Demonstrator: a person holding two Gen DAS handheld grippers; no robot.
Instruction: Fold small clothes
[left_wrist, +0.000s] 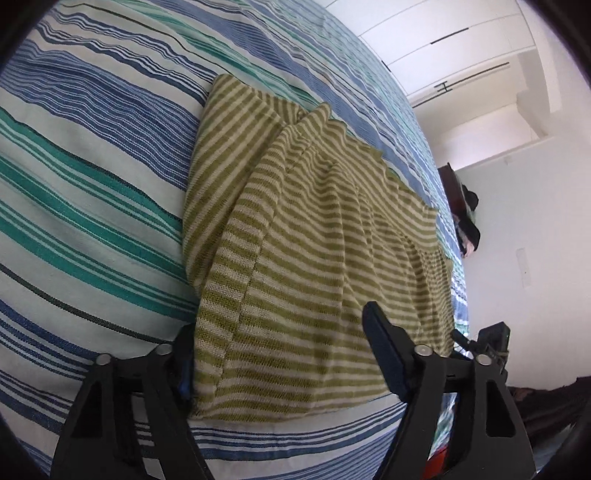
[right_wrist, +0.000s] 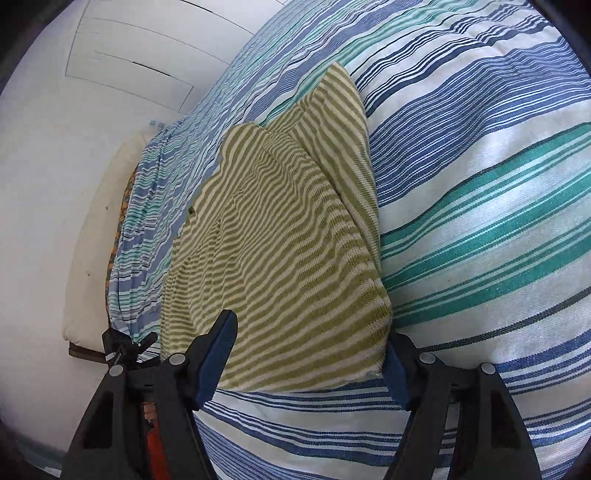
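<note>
A green-and-cream striped knit garment lies flat on the striped bedspread, with a sleeve or side panel folded in along one edge. My left gripper straddles its near left corner: one finger stands just outside the cloth's edge and the other rests over the cloth. My right gripper straddles the near right corner the same way. The cloth between both pairs of jaws lies flat and unpinched. Both grippers are open.
The bedspread has blue, teal and white stripes and fills most of both views. White wardrobe doors stand beyond the bed. A cream pillow lies at the bed's side. Dark items sit by the wall.
</note>
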